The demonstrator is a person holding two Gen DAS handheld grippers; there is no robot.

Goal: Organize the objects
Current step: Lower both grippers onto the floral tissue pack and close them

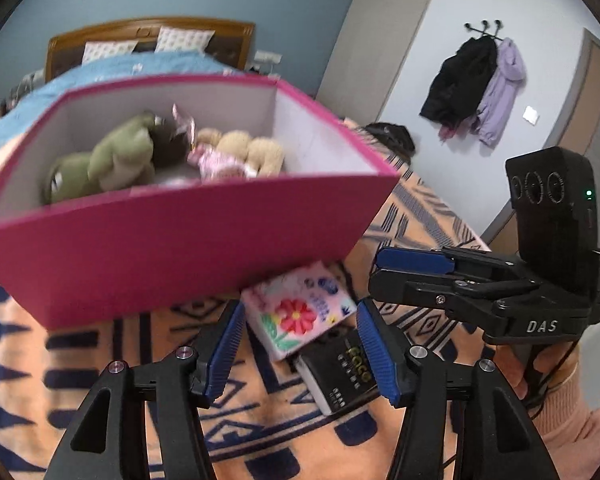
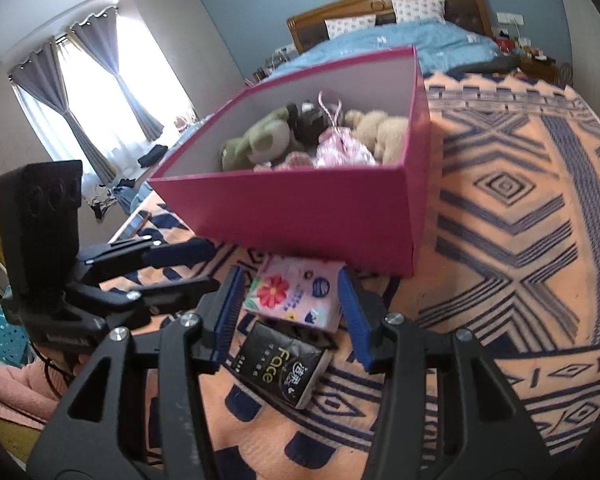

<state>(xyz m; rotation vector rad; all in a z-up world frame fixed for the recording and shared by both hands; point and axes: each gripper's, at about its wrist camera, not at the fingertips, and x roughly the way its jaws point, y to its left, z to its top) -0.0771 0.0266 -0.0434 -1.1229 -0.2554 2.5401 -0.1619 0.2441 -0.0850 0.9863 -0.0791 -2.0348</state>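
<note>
Left wrist view: left gripper jaws spread wide, holding nothing, hovering over the floral tissue pack and the black "Face" tissue pack, which lie touching on the orange-and-navy patterned blanket just in front of the pink box. Box holds a green plush frog, a dark plush, a pink-dressed doll and a tan teddy. Right wrist view: right gripper also spread wide and empty, fingers either side of the floral pack without clear contact.
</note>
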